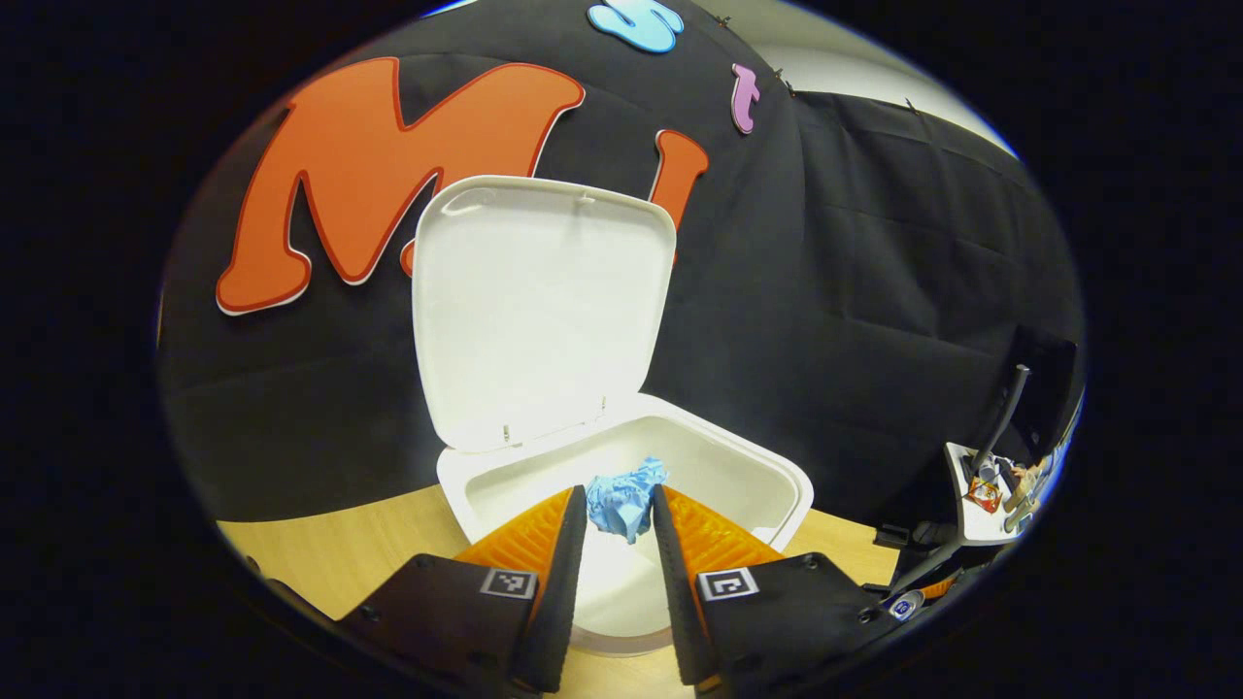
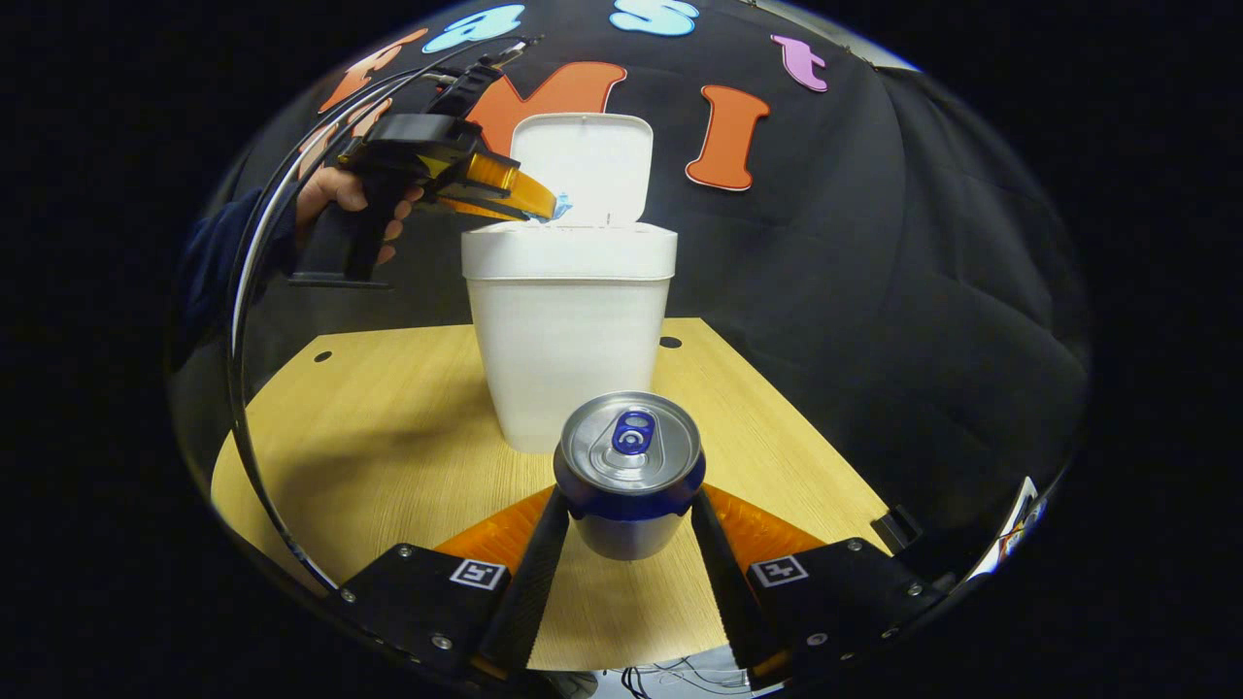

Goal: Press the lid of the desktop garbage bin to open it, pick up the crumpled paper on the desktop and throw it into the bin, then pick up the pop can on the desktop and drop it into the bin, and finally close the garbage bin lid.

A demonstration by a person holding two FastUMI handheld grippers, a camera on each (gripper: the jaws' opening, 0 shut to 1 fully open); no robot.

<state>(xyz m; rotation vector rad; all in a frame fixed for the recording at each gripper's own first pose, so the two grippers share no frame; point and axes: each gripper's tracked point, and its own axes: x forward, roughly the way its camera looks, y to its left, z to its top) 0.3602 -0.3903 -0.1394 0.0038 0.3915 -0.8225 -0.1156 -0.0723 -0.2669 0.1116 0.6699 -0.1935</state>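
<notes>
Bin: the white desktop garbage bin [image 2: 568, 340] stands on the wooden bench [image 2: 388, 437] against the booth's black wall, its lid [image 1: 539, 311] swung up and standing open behind the mouth.
Left gripper [image 1: 620, 515]: held over the open mouth of the bin; its fingers are closed narrow on the crumpled blue paper [image 1: 626, 497], which hangs between their tips above the white inside of the bin.
Left gripper view adds: the bin's bare interior [image 1: 719, 476] and the underside of the lid.
Right gripper [image 2: 621, 524]: low over the bench in front of the bin; its fingers sit on either side of the pop can [image 2: 629, 471], touching its flanks.
Pop can: upright on the bench, silver top with a blue tab, just in front of the bin.
Right gripper view adds: the outside of the bin, and farther off a hand [image 2: 350, 209] in a dark sleeve holding the left gripper at the bin's rim, the blue paper at its tips.
</notes>
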